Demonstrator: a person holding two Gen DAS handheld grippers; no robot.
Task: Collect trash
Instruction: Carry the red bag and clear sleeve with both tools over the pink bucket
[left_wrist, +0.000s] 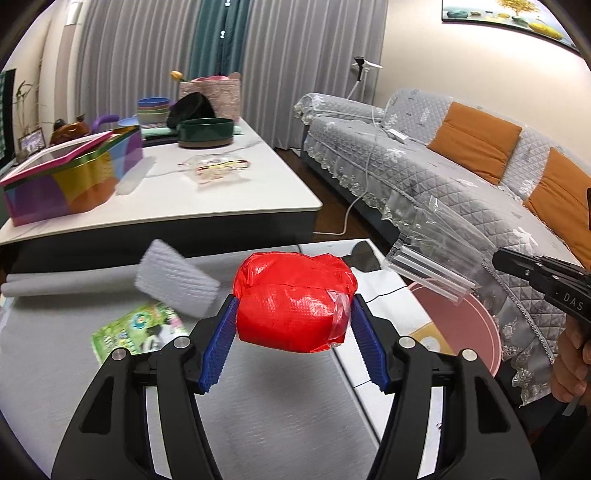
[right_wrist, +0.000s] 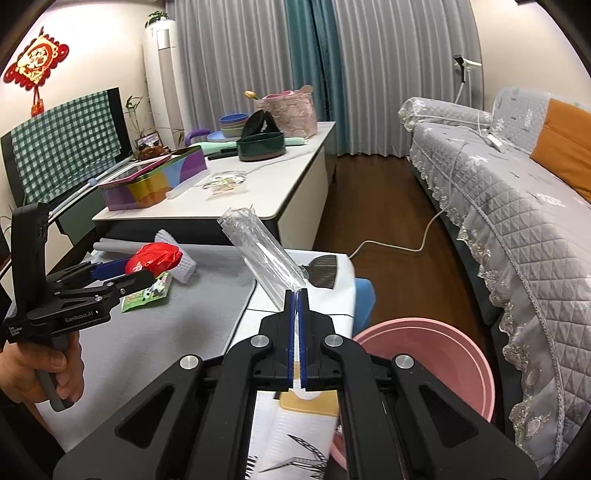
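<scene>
Holding a red wad (left_wrist: 293, 301) squeezed mid-width betw. left gripper (left_wrist: 293, 320) fingers, above the surface (left_wrist: 258, 406), it looked soft & light, while right gripper (right_wrist: 296, 295) fingers, fully closed, pinched a crinkly, slippery clear wrapper (right_wrist: 263, 251) at its end, near the pink bin (right_wrist: 443, 354).

Black grippers (left_wrist: 293, 332), ribbed blue fingers (left_wrist: 218, 343), silver screws

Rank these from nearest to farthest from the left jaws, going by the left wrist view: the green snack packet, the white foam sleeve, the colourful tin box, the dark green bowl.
1. White foam sleeve: just up-left of the left gripper.
2. Green snack packet: flat on the grey mat, left; nearly as close, too tight to call firmly.
3. Colourful tin box: on the white table, far left.
4. Dark green bowl: farther back on that table.
</scene>
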